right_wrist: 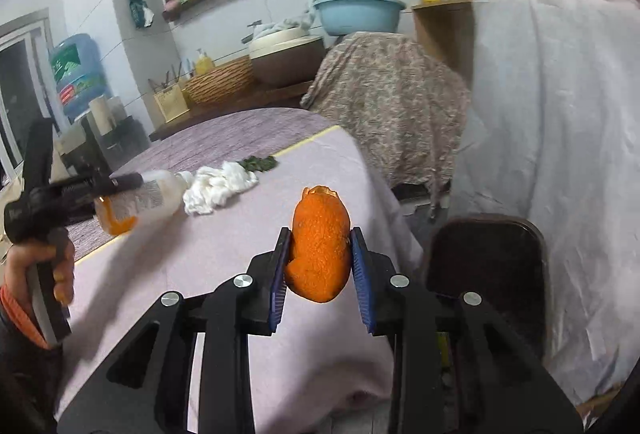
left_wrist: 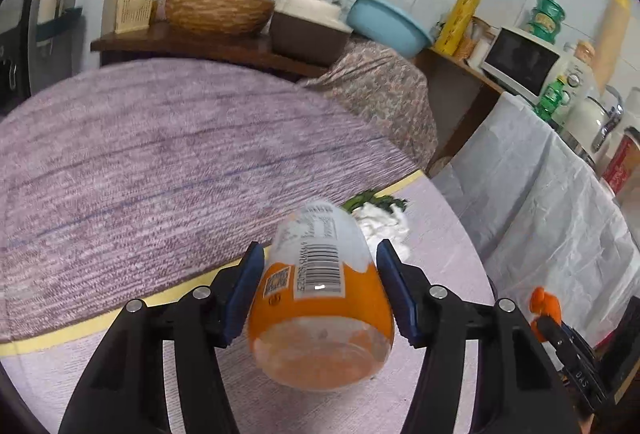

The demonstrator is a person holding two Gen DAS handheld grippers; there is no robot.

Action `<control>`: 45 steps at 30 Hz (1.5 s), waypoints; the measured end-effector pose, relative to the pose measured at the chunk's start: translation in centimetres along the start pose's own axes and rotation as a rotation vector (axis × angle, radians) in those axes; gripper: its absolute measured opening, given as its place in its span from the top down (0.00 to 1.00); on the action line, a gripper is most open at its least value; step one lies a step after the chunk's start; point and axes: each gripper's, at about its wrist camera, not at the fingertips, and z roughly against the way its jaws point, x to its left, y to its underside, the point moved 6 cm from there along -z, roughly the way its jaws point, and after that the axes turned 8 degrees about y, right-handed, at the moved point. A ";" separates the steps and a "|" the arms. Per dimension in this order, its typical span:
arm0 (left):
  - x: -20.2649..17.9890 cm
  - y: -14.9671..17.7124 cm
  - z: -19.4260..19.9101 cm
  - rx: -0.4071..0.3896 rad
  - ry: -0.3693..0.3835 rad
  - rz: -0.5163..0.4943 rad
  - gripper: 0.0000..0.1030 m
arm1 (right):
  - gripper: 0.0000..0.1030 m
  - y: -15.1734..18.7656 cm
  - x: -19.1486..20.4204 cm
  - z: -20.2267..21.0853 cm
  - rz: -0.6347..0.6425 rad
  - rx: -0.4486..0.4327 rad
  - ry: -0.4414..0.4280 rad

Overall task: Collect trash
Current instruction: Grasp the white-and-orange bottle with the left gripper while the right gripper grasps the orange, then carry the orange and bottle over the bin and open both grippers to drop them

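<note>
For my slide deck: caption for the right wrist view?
Right hand-held gripper clamps orange peel above the table; left hand-held gripper holds a bottle.

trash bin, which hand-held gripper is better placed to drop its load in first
Right. The right hand-held gripper grips the orange peel near the table edge, beside the dark bin. The left hand-held gripper holds the bottle over the table, farther away.

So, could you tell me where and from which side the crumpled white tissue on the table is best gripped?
Probably from above, across the tall bunched middle of the crumpled white tissue. It lies loose on the table, with green leaves touching its far end and the bottle at its near end, so a side approach would likely snag those.
</note>
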 end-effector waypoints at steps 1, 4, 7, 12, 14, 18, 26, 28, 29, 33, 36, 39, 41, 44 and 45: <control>-0.4 0.0 0.0 -0.001 -0.006 -0.013 0.44 | 0.71 0.4 -0.8 0.4 -0.010 0.000 0.010; -1.0 0.0 0.0 0.006 -0.002 -0.020 0.45 | 0.71 1.9 -3.4 1.5 -0.048 0.006 0.045; -1.1 -0.1 0.7 -0.012 -0.007 -0.019 0.45 | 0.71 2.8 -5.2 2.0 -0.088 0.008 0.058; -2.1 -1.4 3.1 -0.069 -0.002 -0.041 0.46 | 0.71 3.5 -6.3 2.0 -0.114 0.012 0.061; -2.6 -1.7 3.8 -0.084 -0.008 -0.064 0.48 | 0.71 3.6 -6.2 1.9 -0.112 0.013 0.055; -3.2 -1.9 3.9 -0.083 -0.002 -0.073 0.51 | 0.71 3.3 -5.2 2.0 -0.095 0.008 0.042; -3.6 -1.9 4.0 -0.104 0.000 -0.113 0.52 | 0.71 3.4 -4.4 1.5 -0.089 0.021 0.026; -3.6 -1.6 3.3 -0.085 0.011 -0.104 0.37 | 0.71 3.7 -4.5 1.2 -0.093 0.030 0.031; -3.6 -1.3 3.0 -0.081 0.007 -0.105 0.22 | 0.71 3.7 -4.5 1.1 -0.096 0.033 0.031; -3.6 0.0 1.8 -0.078 -0.037 -0.137 0.21 | 0.71 4.0 -4.6 0.9 -0.100 0.040 0.038; -2.7 1.5 0.1 -0.044 -0.082 -0.152 0.28 | 0.71 4.2 -4.8 0.8 -0.111 0.048 0.044; -2.1 2.7 -0.7 -0.007 -0.057 -0.131 0.41 | 0.71 4.4 -4.9 0.8 -0.102 0.049 0.055; -1.9 2.6 -0.3 -0.026 -0.077 -0.133 0.41 | 0.71 4.5 -5.0 0.7 -0.107 0.052 0.056; -2.2 2.5 0.4 -0.040 -0.080 -0.146 0.41 | 0.71 4.5 -5.0 0.8 -0.104 0.051 0.061; -2.2 2.6 0.4 -0.035 -0.070 -0.142 0.41 | 0.71 4.5 -5.0 0.8 -0.101 0.052 0.061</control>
